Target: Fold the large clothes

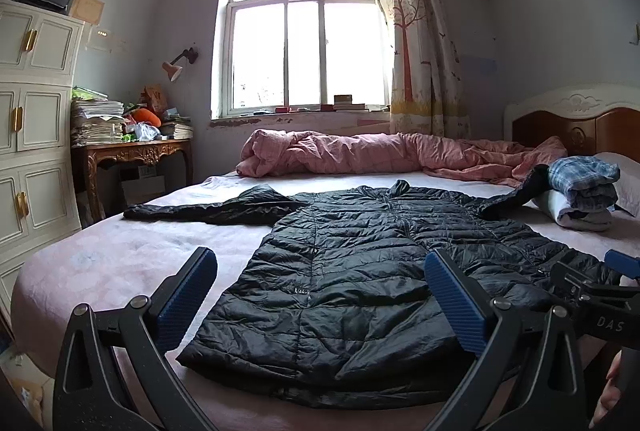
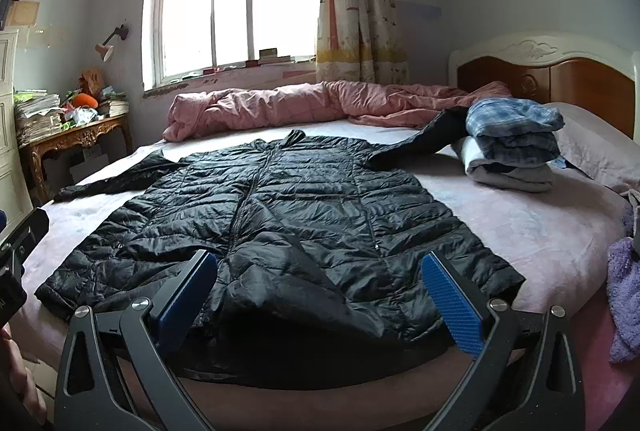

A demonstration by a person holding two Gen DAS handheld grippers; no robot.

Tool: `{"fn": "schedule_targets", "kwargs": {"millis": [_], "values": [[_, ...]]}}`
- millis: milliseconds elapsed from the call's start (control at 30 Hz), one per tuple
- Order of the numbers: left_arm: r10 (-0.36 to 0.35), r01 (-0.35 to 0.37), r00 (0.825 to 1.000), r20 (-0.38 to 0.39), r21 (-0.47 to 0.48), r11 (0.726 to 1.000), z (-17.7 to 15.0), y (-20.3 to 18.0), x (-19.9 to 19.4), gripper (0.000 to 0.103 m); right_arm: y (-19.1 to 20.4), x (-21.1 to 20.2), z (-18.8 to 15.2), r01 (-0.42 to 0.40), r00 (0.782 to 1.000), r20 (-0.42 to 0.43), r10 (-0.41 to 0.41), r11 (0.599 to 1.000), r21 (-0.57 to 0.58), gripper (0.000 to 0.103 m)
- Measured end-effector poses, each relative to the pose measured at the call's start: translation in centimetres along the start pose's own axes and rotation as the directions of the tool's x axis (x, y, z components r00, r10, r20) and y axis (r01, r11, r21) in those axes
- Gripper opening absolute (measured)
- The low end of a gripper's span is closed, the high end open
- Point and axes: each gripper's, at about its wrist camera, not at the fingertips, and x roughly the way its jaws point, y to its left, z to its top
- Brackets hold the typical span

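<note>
Nearest the lens: left hand-held gripper, blue pads spread wide, pinching nothing, poised above the near edge of the bed. Same on the other side: right hand-held gripper, pads held wide apart, nothing between them, over the hem. Spread flat across the middle of the bed, collar toward the far edge: black quilted puffer coat, zip running up its centre. One sleeve stretched out along the bed toward the cabinet side, the other sleeve reaching toward the headboard side and riding up against a stack of folded clothes. Near hem corner turned over on itself, dull lining showing, right between the right-hand pads in that view. Bunched along the far edge, below the window: pink quilt. At the headboard end: pillow beside the folded stack. Off the far corner, a cluttered side table and a white cabinet.
</note>
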Motion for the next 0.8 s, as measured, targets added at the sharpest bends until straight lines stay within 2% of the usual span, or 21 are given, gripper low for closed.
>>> {"fn": "schedule_targets", "kwargs": {"millis": [300, 367, 400, 467, 533, 600, 667, 700, 800], "values": [[-0.014, 0.014, 1.0, -0.013, 0.009, 1.0, 0.0, 0.2, 0.1, 0.103, -0.1, -0.3, 0.1, -0.007, 1.0, -0.003, 0.007, 1.0, -0.019, 0.103], [-0.021, 0.023, 0.999, -0.035, 0.068, 0.997, -0.3, 0.4, 0.4, 0.103, -0.3, -0.2, 0.1, -0.052, 0.999, -0.011, 0.051, 0.995, -0.087, 0.103], [-0.021, 0.026, 0.999, -0.041, 0.106, 0.994, -0.6, 0.6, 0.6, 0.103, -0.7, -0.4, 0.0, -0.044, 0.999, 0.005, 0.045, 0.993, -0.112, 0.103], [-0.034, 0.049, 0.996, -0.078, 0.197, 0.979, -1.8, 0.8, 1.0, 0.103, -1.6, -0.5, -0.6, -0.018, 0.998, 0.05, 0.026, 0.989, -0.149, 0.103], [-0.058, 0.092, 0.989, -0.137, 0.254, 0.963, -3.0, 1.0, 1.5, 0.1, -3.1, -0.7, -1.5, -0.067, 0.99, 0.111, 0.086, 0.984, -0.163, 0.103], [-0.072, 0.121, 0.982, -0.175, 0.284, 0.951, -4.2, 1.1, 1.7, 0.088, -3.8, -0.2, -1.9, -0.103, 0.989, 0.085, 0.12, 0.977, -0.187, 0.103], [-0.088, 0.151, 0.974, -0.208, 0.306, 0.94, -5.4, 0.9, 1.9, 0.087, -3.6, 0.8, -2.5, -0.198, 0.98, -0.026, 0.198, 0.942, -0.27, 0.103], [-0.092, 0.158, 0.972, -0.216, 0.313, 0.936, -5.8, 0.8, 2.0, 0.086, -3.5, 0.9, -2.8, -0.226, 0.974, -0.052, 0.22, 0.926, -0.303, 0.103], [-0.125, 0.203, 0.961, -0.245, 0.323, 0.924, -6.9, 0.2, 2.3, 0.085, -2.9, 0.8, -3.2, -0.227, 0.974, -0.079, 0.213, 0.9, -0.373, 0.103]]}}
